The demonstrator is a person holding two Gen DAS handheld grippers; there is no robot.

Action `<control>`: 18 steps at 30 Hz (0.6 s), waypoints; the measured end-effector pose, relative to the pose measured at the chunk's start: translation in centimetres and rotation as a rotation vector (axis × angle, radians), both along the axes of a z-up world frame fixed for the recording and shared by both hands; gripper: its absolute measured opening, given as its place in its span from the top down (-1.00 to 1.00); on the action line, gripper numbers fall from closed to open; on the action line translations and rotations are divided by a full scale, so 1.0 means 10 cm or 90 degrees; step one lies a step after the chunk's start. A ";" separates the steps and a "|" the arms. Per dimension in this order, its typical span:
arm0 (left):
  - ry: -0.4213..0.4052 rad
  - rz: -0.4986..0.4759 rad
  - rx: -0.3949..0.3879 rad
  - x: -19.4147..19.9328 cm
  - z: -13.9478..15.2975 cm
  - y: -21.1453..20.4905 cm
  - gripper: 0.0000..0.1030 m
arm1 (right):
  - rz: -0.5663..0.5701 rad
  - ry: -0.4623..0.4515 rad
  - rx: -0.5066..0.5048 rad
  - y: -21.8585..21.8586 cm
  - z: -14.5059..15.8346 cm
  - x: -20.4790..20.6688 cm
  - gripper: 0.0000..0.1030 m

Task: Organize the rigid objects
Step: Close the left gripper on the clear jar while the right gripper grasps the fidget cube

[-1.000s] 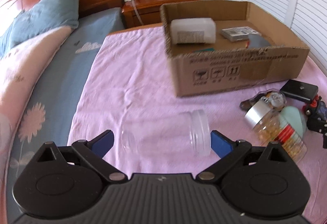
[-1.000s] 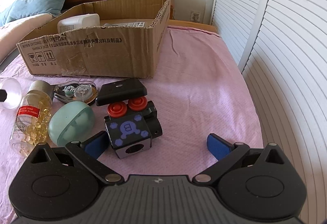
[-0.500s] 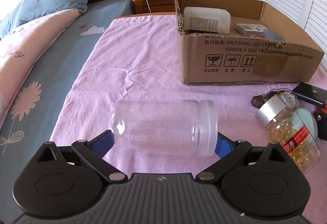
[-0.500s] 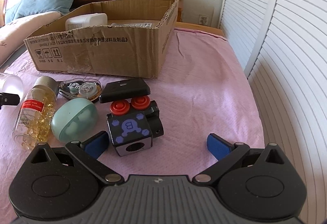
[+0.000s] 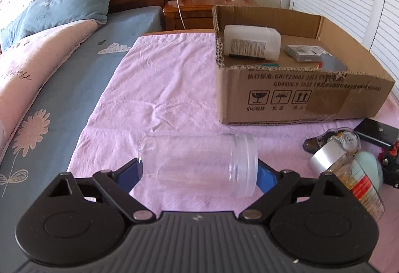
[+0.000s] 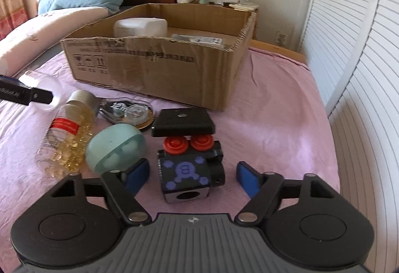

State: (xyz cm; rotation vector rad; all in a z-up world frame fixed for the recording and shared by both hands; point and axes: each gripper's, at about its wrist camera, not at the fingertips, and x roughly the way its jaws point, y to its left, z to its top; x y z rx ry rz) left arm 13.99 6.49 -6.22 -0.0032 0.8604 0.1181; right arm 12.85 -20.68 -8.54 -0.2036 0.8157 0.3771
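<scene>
The cardboard box (image 5: 299,96), printed "GB4806.9", sits behind the clear jar (image 5: 199,163) gripped lengthwise by the closing left claw (image 5: 199,174), while the right claw (image 6: 193,174) narrows, not touching, around the "B" cube (image 6: 185,177).

Bed (image 5: 49,78) under a pink sheet (image 5: 159,88)

On the sheet: a cardboard box (image 5: 299,98), a clear jar (image 5: 199,166) on its side, a capsule bottle (image 6: 67,133), a green egg (image 6: 114,146), a black block (image 6: 189,173) and a flat black plate (image 6: 183,121).

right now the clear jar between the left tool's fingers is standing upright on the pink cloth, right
Not quite. In the left wrist view the clear jar lies on its side between the left tool fingers, lid end to the right. It is on the pink cloth, as you said.
</scene>
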 end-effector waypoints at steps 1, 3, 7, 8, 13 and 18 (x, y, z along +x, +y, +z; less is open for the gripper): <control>-0.003 -0.001 0.001 0.00 0.00 0.00 -0.78 | 0.004 -0.001 0.001 0.00 0.01 -0.01 -0.45; -0.004 -0.001 0.000 0.01 0.01 0.01 -0.77 | 0.007 -0.003 0.002 0.01 0.02 -0.02 -0.35; -0.007 -0.008 -0.007 0.02 0.04 0.02 -0.77 | 0.015 -0.001 -0.006 0.02 0.05 -0.03 -0.14; -0.008 -0.012 -0.007 0.02 0.05 0.02 -0.77 | 0.019 0.001 -0.008 0.02 0.05 -0.04 -0.14; -0.009 -0.033 0.002 0.04 0.08 0.00 -0.76 | 0.025 -0.004 -0.003 -0.02 0.03 0.01 -0.23; -0.005 -0.051 0.004 0.06 0.09 -0.01 -0.76 | 0.033 -0.001 0.002 -0.03 0.03 0.00 -0.11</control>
